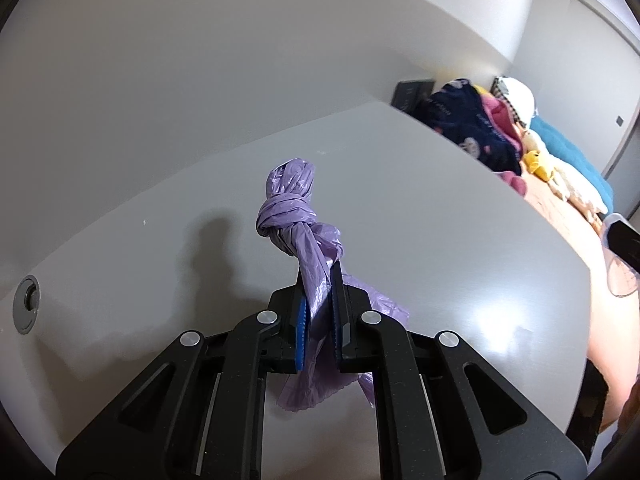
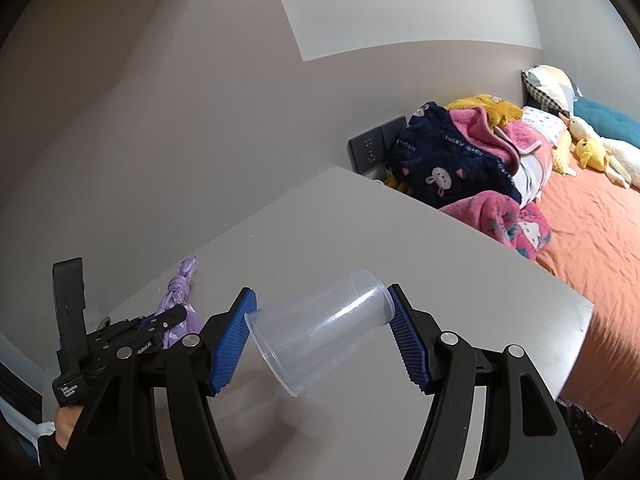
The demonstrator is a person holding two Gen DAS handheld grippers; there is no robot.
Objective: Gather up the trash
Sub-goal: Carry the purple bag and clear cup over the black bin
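Note:
A knotted purple plastic bag [image 1: 296,216] is pinched between the blue pads of my left gripper [image 1: 318,304], its knot sticking up past the fingertips and its loose end hanging below, over the grey table [image 1: 440,220]. My right gripper [image 2: 322,316] is shut on a clear plastic cup [image 2: 320,324], held sideways with its rim toward the left pad and its base against the right pad. In the right wrist view the purple bag [image 2: 180,292] and the left gripper [image 2: 176,314] appear at the lower left. The cup's edge [image 1: 620,284] shows at the right rim of the left wrist view.
The table stands against a plain wall, with a round cable hole [image 1: 26,304] at its left. Beyond its right edge lies a bed with an orange sheet [image 2: 592,232], piled blankets [image 2: 460,156] and plush toys [image 2: 592,152]. A dark wall socket [image 2: 372,148] sits behind the table corner.

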